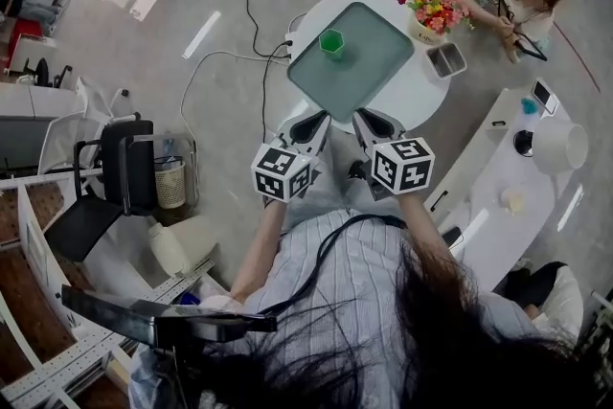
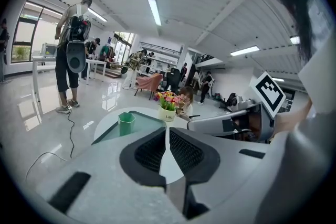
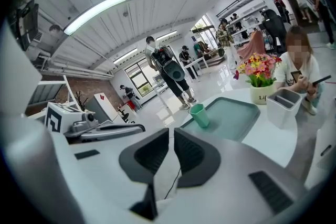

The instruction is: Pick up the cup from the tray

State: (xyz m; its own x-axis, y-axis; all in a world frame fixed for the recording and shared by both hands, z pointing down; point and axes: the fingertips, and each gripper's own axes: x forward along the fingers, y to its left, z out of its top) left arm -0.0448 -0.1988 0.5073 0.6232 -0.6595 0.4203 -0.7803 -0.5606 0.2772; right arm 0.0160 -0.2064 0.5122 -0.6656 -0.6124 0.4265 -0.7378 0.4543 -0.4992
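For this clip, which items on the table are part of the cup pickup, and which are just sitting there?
Job: small green plastic cup; teal rectangular tray it stands on.
Lying about: pot of colourful flowers; grey two-slot bin; both on the round white table, off the tray.

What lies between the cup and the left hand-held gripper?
Only bare tray, in the head view; the cup stands clear of the left hand-held gripper.
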